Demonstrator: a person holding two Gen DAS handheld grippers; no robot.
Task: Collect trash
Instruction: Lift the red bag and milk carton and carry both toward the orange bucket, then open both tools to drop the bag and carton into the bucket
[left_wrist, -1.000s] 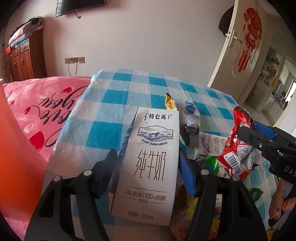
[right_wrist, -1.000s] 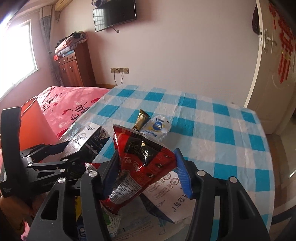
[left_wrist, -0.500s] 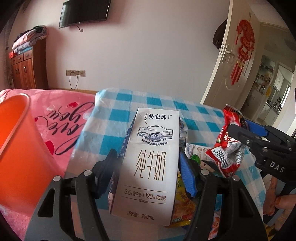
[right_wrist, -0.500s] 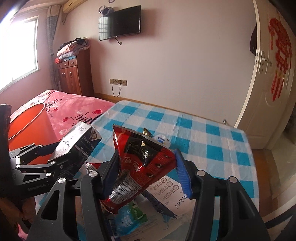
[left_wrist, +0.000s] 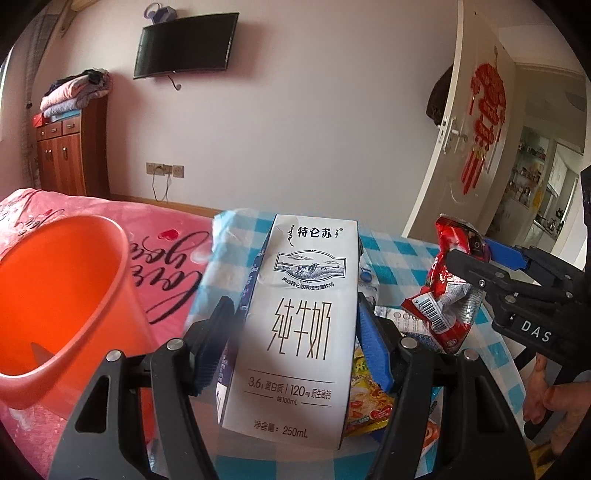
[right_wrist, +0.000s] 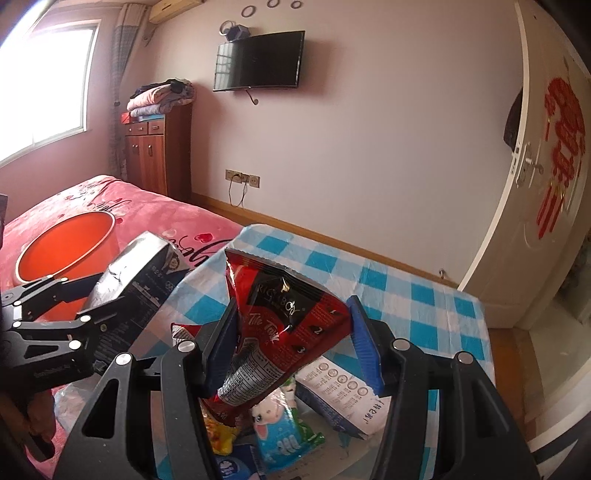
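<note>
While the left tongs (left_wrist: 295, 332) clamp an upright white milk carton (left_wrist: 299, 325) beside the orange bin (left_wrist: 62, 295), the right tongs (right_wrist: 291, 339) pinch a crumpled red snack bag (right_wrist: 284, 325) above the littered checkered bench (right_wrist: 424, 295).

Daylight floods in from the window (right_wrist: 48, 85) at far left of the right view, blown out to white. The walls are evenly and softly lit. Both fisheye views bend straight lines, curving the door (left_wrist: 476, 122), with black corners. The near carton (left_wrist: 295, 325) looks slightly soft.
</note>
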